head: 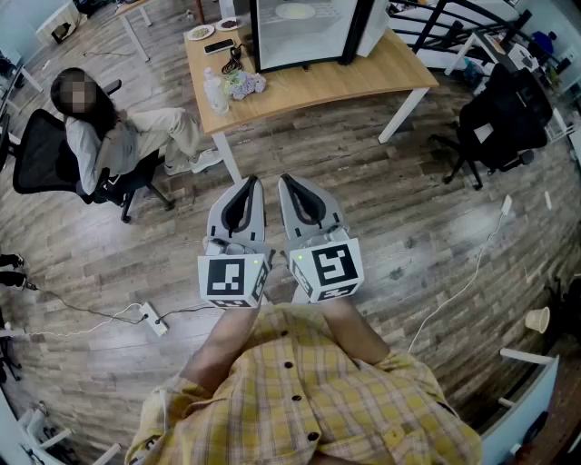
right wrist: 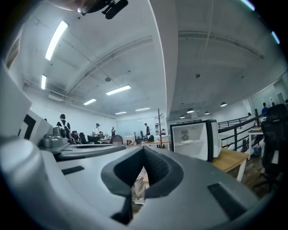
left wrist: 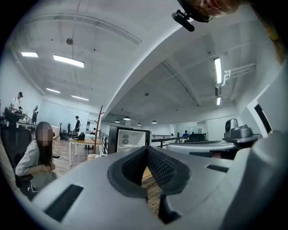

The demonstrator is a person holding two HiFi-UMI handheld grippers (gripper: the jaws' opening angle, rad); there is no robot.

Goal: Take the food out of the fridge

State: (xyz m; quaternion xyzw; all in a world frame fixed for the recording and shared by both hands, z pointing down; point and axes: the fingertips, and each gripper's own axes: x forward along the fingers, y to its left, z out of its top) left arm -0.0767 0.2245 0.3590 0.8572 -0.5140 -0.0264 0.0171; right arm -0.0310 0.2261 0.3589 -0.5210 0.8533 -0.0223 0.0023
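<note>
A small black fridge [head: 304,32] stands open on a wooden table [head: 363,77] ahead of me. A pale plate of food [head: 296,12] lies on its shelf. My left gripper [head: 245,186] and right gripper [head: 290,184] are held side by side over the floor, well short of the table, both pointing level toward it. Each has its jaws shut with nothing between them. The left gripper view shows the fridge [left wrist: 130,139] far off beyond the shut left gripper [left wrist: 146,149]. In the right gripper view, fridge [right wrist: 193,137] and plate [right wrist: 188,142] sit right of the shut right gripper [right wrist: 144,148].
A person sits in a chair [head: 100,136] at the left. On the table's left end are a bottle [head: 215,91], a phone [head: 219,45] and a small plate [head: 200,33]. A black office chair [head: 499,118] stands right. A power strip [head: 152,319] and cables lie on the floor.
</note>
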